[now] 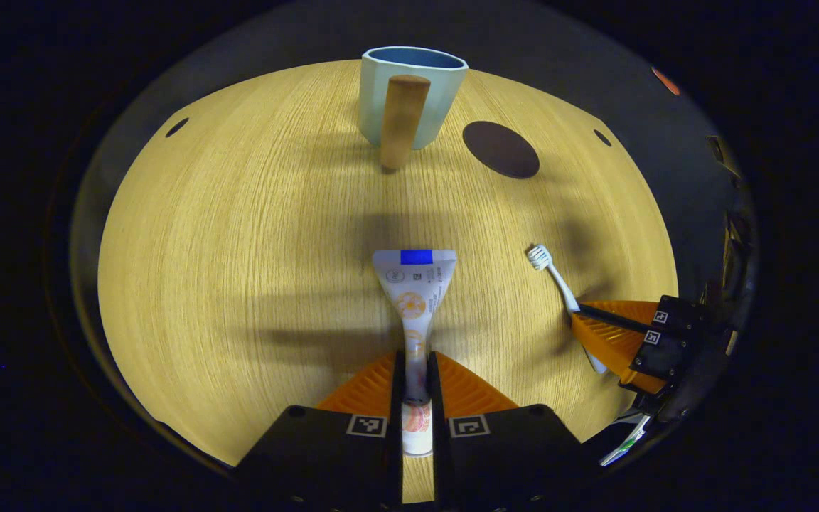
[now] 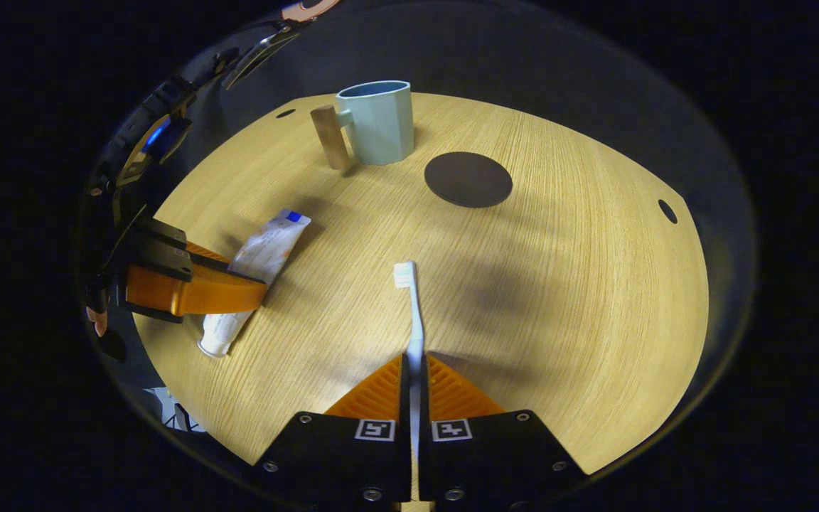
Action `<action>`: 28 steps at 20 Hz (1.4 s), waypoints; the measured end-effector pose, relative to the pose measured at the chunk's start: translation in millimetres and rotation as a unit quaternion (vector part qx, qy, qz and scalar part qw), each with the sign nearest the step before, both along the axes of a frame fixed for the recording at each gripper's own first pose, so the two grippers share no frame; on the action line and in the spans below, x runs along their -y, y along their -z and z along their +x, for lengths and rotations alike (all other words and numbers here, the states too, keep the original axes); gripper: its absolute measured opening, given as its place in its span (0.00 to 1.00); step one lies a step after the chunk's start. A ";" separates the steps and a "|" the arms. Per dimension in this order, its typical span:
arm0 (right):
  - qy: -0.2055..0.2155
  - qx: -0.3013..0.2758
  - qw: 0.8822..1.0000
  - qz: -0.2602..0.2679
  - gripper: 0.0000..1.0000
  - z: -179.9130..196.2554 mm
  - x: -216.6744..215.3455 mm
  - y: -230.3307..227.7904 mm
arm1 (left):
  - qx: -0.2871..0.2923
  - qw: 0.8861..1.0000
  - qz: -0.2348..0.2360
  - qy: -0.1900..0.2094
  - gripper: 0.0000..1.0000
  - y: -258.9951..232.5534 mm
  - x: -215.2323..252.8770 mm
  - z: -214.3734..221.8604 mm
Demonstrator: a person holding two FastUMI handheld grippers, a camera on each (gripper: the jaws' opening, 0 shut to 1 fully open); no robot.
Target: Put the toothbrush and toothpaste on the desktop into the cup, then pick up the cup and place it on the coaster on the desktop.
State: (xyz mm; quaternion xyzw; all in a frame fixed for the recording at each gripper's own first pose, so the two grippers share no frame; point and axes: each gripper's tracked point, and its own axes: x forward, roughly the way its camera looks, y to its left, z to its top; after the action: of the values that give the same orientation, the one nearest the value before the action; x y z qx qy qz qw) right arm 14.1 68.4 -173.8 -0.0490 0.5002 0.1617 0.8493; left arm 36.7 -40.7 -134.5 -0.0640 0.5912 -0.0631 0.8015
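Left gripper (image 1: pixel 416 370) clamps the toothpaste tube (image 1: pixel 415 284) near its cap; right gripper (image 2: pixel 415 377) pinches the toothbrush (image 2: pixel 413 306) handle, bristles forward. Both look set for lifting. The mug (image 1: pixel 413 96) waits at twelve o'clock, coaster (image 1: pixel 500 148) at one o'clock, both on the desktop (image 1: pixel 239 235).

cup (image 2: pixel 379 121) at the far end of the surface (image 2: pixel 559 299), coaster (image 2: pixel 468 179) just to its right, not touching, toothbrush (image 2: pixel 413 306) nearer, bristles pointing toward the coaster, toothpaste (image 2: pixel 260 263) off to its left, well apart, crimped end toward the cup
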 end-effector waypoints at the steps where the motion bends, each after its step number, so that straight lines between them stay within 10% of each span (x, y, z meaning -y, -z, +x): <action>1: 0.007 0.001 1.000 0.013 0.04 -1.2 -2.8 -1.7 | 0.005 1.000 -0.003 0.002 0.14 -4.6 -2.0 -10.3; 13: 0.061 0.167 0.982 0.062 0.04 26.1 1.8 -26.0 | 0.238 0.971 0.000 0.016 0.14 -45.1 -21.5 42.5; 28: 0.106 0.338 0.924 0.142 0.04 45.4 2.9 -101.7 | 0.503 0.863 0.021 -0.045 0.13 -127.6 -50.6 41.0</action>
State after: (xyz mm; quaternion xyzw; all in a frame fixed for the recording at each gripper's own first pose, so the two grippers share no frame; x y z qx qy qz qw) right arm 59.5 65.5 -72.1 0.0732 0.1576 0.1141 0.9781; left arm 77.7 9.9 -7.0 -0.0335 0.1055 -0.0386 0.9931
